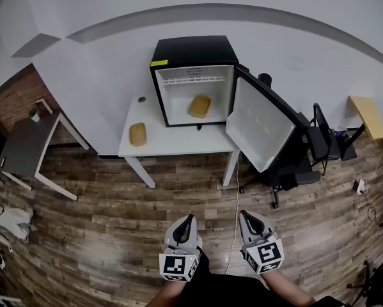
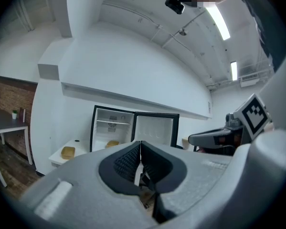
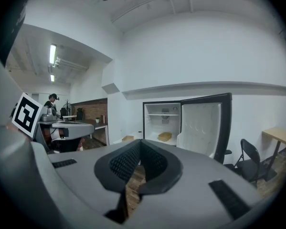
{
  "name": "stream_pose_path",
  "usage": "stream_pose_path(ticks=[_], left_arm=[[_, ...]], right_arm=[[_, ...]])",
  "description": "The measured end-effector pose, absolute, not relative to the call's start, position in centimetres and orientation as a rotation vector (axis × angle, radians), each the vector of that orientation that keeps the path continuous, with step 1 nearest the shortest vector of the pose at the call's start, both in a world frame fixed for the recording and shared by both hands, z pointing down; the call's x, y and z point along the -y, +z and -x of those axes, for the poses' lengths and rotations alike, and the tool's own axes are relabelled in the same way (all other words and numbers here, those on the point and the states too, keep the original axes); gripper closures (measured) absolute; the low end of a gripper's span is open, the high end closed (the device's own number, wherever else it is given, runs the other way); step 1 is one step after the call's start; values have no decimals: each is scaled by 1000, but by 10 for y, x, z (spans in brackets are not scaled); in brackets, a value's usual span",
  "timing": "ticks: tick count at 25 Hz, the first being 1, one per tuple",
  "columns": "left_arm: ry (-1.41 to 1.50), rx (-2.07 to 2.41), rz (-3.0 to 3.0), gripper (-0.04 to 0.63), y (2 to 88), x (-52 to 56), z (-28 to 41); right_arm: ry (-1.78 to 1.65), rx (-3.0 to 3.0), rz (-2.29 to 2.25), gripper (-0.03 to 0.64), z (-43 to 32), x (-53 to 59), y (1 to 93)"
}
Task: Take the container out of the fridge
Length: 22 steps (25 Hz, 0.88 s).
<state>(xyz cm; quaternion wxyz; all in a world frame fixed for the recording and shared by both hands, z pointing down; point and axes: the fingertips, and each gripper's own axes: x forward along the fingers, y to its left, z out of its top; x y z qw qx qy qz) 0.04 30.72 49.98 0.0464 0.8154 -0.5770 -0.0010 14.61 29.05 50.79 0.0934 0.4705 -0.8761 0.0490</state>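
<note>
Head view | container (image 1: pixel 199 106) in fridge (image 1: pixel 191 50), far fr L tongs (image 1: pixel 189 217), R tongs (image 1: pixel 243 214) | both closed, empty

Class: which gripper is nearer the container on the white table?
Left. Both hang far off; the left gripper is nearer the container, the right gripper farther right.

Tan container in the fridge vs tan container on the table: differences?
Tan fridge container sits inside the open black fridge, on its floor; tan table container stands outside, on the white table. Fridge container lies further back; table container nearer the front edge. Both rounded rectangles.
</note>
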Motion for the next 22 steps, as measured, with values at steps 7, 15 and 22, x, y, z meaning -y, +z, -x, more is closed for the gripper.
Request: stream_pose_path(ticks=[7,15,22], left_arm=[[-20,1756,-2517,578,479,-237,46],[-9,1724,-2541,578,486,-170,97],[-9,1675,-2557,578,497,-134,120]], right_arm=[[95,2574,-1399,617,-99,-213,486],[85,2545,-1413,617,-49,-148,485],[75,2502,-1429,617,-28,-116,490]])
